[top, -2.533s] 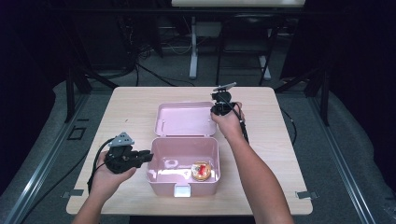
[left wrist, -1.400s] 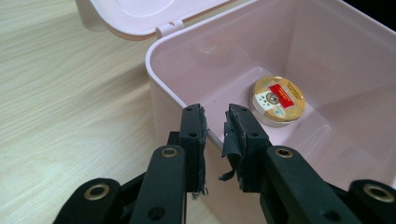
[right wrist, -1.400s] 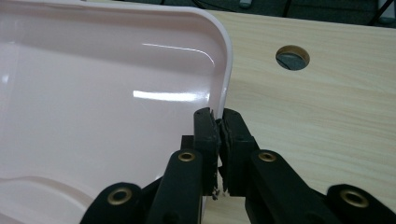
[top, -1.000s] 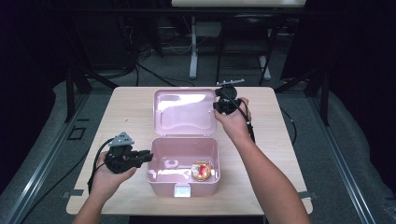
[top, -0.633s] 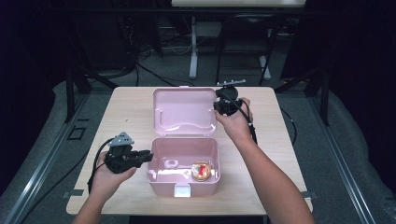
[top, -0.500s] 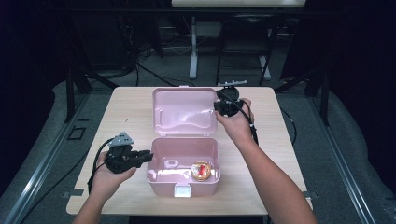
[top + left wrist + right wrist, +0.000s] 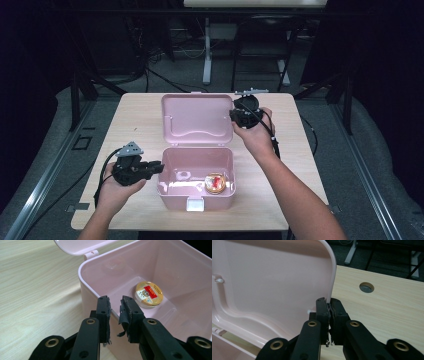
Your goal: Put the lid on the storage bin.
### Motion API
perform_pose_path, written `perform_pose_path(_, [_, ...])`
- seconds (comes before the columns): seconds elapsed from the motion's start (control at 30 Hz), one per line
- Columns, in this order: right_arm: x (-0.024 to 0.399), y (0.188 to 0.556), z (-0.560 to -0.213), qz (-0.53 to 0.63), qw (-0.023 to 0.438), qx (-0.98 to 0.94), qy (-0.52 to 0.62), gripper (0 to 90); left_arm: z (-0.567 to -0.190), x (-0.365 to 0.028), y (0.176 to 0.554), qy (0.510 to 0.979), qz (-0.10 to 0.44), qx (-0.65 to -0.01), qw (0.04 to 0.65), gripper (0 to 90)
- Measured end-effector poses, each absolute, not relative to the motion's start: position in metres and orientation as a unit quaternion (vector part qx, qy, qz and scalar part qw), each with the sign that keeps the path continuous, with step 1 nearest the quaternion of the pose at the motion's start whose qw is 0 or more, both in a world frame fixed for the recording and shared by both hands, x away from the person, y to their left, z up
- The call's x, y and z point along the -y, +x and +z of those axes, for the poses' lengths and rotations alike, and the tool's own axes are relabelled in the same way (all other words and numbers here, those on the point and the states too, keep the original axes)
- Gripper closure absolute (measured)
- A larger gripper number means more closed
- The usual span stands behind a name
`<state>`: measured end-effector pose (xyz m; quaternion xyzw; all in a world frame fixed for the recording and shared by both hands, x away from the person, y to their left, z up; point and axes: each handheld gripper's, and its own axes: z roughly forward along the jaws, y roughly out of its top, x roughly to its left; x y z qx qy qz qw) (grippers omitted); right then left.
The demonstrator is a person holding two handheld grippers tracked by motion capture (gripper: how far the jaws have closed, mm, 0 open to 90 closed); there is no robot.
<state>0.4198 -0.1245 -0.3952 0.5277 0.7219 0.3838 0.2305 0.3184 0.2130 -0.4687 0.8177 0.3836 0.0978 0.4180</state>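
Right gripper (image 7: 239, 116) has its jaws pinching the right edge of the pink box's lid (image 7: 197, 119), raised at the tabletop's far side. Left gripper (image 7: 115, 311), jaws pinching the box (image 7: 196, 176) wall, should brace firmly while the lid swings steadily.

Left gripper (image 7: 115, 307): jaws level, narrow gap between pads. Right gripper (image 7: 329, 306): jaws pressed together, forearm extended.

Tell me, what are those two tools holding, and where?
The right tool pinches the lid's side edge. The left tool straddles the box's wall, grip uncertain.
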Motion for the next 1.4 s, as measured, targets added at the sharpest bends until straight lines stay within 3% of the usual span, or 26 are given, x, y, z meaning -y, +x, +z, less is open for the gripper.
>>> perform_pose_path(1.4, [0.132,0.37,-0.391,0.424,0.256,-0.725,0.479,86.8,-0.469,-0.214,0.318,0.814,0.094,-0.389,0.422,76.4])
